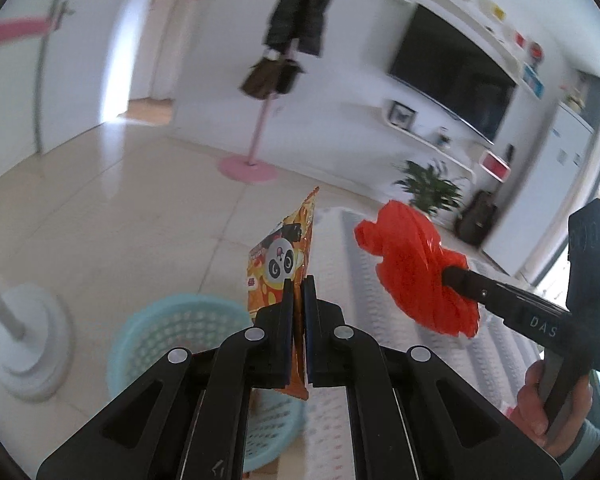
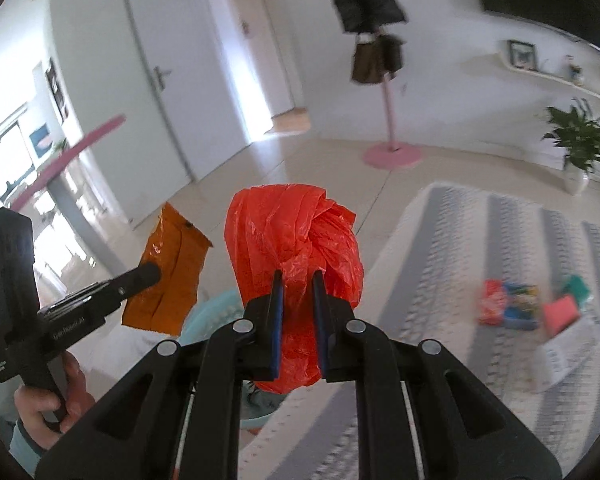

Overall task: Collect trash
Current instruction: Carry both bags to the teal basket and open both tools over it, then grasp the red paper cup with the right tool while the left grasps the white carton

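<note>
My left gripper (image 1: 299,282) is shut on an orange snack packet with a panda face (image 1: 284,256), held upright in the air above a light blue mesh waste basket (image 1: 168,340). The packet also shows in the right wrist view (image 2: 168,276), with the left gripper (image 2: 150,272) on it. My right gripper (image 2: 297,276) is shut on a crumpled red plastic bag (image 2: 296,236), held in the air to the right of the packet. The bag (image 1: 412,268) and right gripper (image 1: 450,274) also show in the left wrist view. The basket (image 2: 208,316) lies below both, mostly hidden.
A grey and white striped rug (image 2: 480,260) covers the floor on the right, with several coloured wrappers (image 2: 512,304) and a white box (image 2: 568,348) on it. A pink coat stand (image 1: 248,168), a white stand base (image 1: 24,340), a potted plant (image 2: 576,148) and a TV wall (image 1: 452,76) surround the tiled floor.
</note>
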Demonstrator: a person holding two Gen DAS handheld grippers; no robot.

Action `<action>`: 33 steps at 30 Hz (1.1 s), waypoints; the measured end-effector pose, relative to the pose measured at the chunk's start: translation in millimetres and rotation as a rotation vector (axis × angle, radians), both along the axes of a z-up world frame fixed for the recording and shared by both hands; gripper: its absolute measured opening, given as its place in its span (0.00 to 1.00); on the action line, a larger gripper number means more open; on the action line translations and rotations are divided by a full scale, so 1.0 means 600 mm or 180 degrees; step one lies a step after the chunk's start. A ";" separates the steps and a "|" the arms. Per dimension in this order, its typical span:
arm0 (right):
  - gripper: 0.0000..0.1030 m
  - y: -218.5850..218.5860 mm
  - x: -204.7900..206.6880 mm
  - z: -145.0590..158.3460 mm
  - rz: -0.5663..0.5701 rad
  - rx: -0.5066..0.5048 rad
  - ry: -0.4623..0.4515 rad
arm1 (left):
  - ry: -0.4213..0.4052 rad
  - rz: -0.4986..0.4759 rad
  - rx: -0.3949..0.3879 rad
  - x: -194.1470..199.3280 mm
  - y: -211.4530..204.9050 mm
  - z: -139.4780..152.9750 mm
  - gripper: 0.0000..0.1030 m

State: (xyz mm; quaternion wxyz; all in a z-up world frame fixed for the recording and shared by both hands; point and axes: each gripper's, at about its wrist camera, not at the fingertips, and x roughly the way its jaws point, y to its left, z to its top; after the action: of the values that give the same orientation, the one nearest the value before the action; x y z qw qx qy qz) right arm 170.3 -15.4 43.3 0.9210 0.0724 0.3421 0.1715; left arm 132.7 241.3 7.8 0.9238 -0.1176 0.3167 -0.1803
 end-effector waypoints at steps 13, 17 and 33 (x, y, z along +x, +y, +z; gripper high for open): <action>0.12 0.142 0.047 -0.151 0.0352 -0.0249 0.0739 | 0.0621 0.0321 -0.0036 0.030 0.100 -0.139 0.03; 0.16 0.151 0.054 -0.174 0.0397 -0.0204 0.0911 | 0.0728 0.0337 0.0024 0.035 0.103 -0.159 0.17; 0.42 0.089 0.012 -0.098 0.0161 0.0000 0.0580 | 0.0420 0.0221 -0.0001 0.018 0.082 -0.086 0.41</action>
State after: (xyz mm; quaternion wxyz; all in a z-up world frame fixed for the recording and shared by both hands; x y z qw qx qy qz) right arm 177.7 37.9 -15.7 0.8815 0.0791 0.4262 0.1873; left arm 143.4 290.2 -44.0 0.9066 -0.1402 0.3726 -0.1401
